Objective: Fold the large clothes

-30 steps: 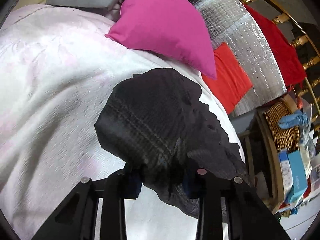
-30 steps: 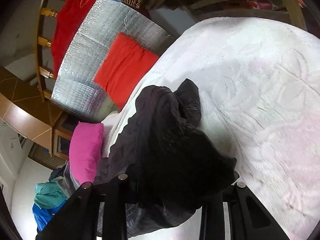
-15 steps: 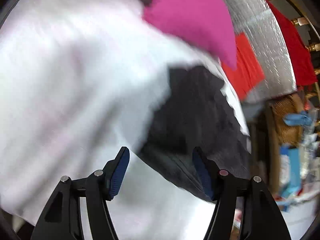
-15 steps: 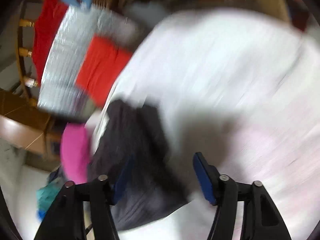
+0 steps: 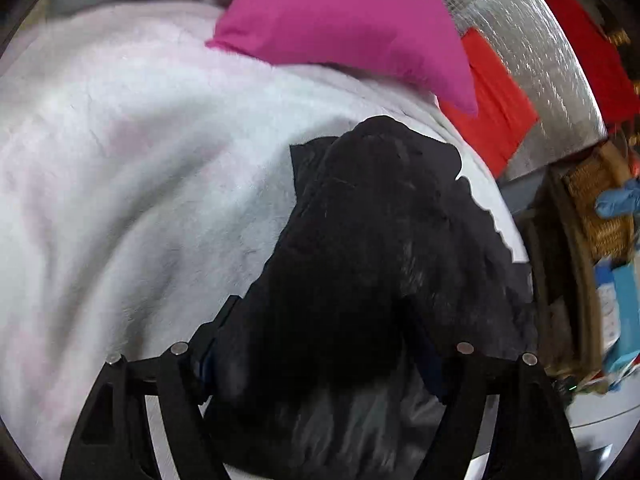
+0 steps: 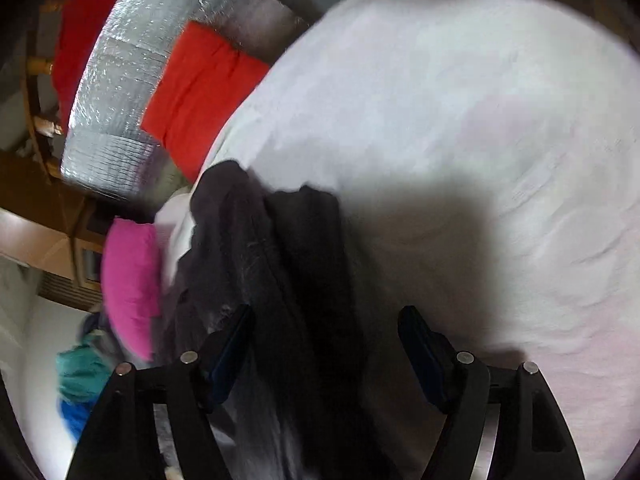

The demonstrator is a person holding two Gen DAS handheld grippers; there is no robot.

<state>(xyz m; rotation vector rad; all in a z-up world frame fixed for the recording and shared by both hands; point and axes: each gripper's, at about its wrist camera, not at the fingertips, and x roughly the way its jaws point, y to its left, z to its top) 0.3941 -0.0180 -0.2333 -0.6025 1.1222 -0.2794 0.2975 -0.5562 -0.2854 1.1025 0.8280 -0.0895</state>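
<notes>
A black garment (image 5: 372, 240) lies bunched on the white blanket (image 5: 140, 168) near the bed's right edge. In the left wrist view it fills the space between the fingers of my left gripper (image 5: 320, 344), whose jaws stand wide apart; the cloth hides the fingertips. In the right wrist view the same garment (image 6: 280, 264) lies between and left of the fingers of my right gripper (image 6: 324, 340), which is open over the blanket (image 6: 480, 140).
A magenta pillow (image 5: 344, 20) lies behind the garment. A red cushion (image 5: 492, 100) and a silver foil panel (image 5: 552, 60) stand past the bed's edge. A wicker basket (image 5: 600, 208) and blue boxes (image 5: 624, 312) are at the right.
Both grippers held the black garment a second ago, then opened and let it go. Both now sit low over it, jaws still wide.
</notes>
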